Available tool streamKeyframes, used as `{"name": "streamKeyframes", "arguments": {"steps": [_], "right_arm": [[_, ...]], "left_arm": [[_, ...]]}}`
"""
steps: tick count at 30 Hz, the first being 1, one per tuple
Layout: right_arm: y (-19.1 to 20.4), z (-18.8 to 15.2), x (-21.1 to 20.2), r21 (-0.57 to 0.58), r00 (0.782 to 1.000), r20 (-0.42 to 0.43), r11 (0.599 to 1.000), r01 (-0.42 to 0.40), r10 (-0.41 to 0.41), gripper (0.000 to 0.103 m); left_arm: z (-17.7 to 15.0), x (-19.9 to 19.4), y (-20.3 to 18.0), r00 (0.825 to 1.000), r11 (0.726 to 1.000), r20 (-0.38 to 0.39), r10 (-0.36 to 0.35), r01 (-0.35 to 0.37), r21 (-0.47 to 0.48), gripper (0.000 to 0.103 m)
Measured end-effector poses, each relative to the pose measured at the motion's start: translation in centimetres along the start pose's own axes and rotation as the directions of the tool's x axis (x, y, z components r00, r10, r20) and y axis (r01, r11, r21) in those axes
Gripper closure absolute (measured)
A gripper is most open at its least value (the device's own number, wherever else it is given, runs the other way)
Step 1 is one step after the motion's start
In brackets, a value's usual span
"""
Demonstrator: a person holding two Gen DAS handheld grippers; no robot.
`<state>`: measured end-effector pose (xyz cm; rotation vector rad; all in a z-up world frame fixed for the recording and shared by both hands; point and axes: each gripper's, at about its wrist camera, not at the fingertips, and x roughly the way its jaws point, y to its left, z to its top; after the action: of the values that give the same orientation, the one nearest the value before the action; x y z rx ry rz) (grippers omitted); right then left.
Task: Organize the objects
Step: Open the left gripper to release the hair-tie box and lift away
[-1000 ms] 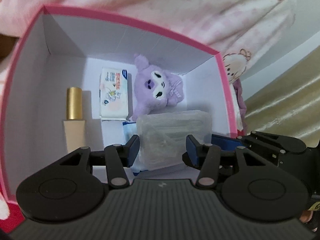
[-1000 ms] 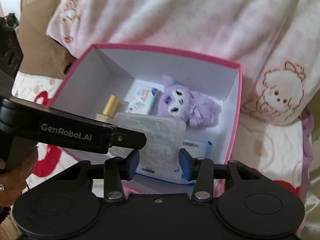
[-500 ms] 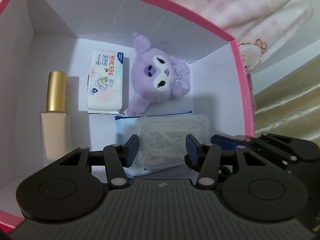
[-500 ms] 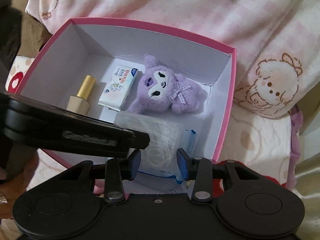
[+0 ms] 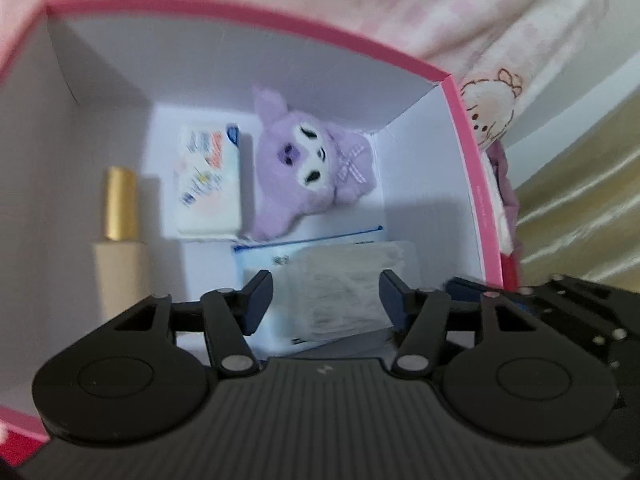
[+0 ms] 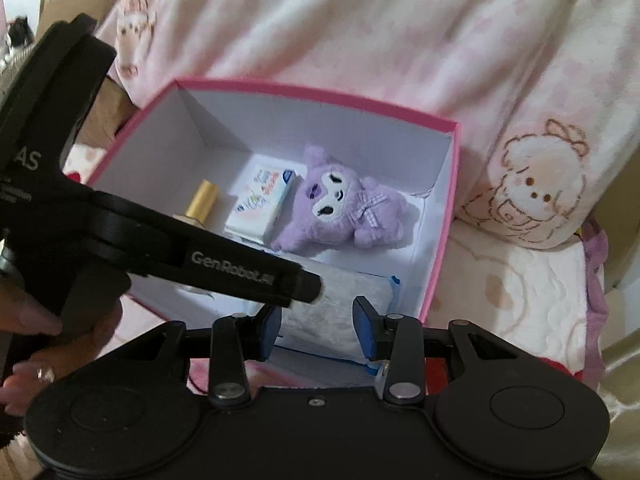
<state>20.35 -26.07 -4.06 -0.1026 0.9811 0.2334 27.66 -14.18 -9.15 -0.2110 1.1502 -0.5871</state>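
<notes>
The left tongs (image 5: 326, 300) have just been opening, and there it is: the clear packet (image 5: 344, 284) sits between the spread pads with daylight on both sides, lying flat on the blue-edged pouch (image 5: 272, 258) at the near right of the pink box (image 5: 248, 16). A second ago those pads pinched it, so that reads as a release, one more item filed. Working left to right across the box floor: the gold-capped bottle (image 5: 120, 232) by the left wall, the tissue pack (image 5: 210, 184) beside it, then the purple plush (image 5: 308, 172) tucked toward the far right corner. From the right wrist view, the right tongs (image 6: 316, 330) hover at the near rim, set narrow and holding nothing, the packet only in line beyond them. The left tool's arm crosses that view, crowding the near side; the right wall stands close for any withdrawal.
</notes>
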Motion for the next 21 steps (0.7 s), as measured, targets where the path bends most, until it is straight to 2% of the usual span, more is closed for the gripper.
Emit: {"name": "streamKeyframes", "arguments": {"steps": [5, 15, 21], "right_arm": [[0.6, -0.4, -3.9, -0.028, 0.998, 0.057, 0.999, -0.034, 0.035, 0.053], [1.3, -2.3, -10.0, -0.085, 0.985, 0.139, 0.992, -0.095, 0.106, 0.05], [1.9, -3.5, -13.4, -0.121, 0.979, 0.16, 0.986, -0.111, 0.13, 0.047]], "left_arm": [[-0.6, -3.4, -1.1, 0.999, 0.998, 0.007, 0.041, -0.041, 0.057, 0.033], [-2.9, -11.7, -4.7, 0.993, 0.983, 0.053, 0.106, -0.113, 0.146, 0.025], [-4.3, -15.4, -6.6, 0.983, 0.967, 0.088, 0.163, -0.177, 0.185, 0.024]]}}
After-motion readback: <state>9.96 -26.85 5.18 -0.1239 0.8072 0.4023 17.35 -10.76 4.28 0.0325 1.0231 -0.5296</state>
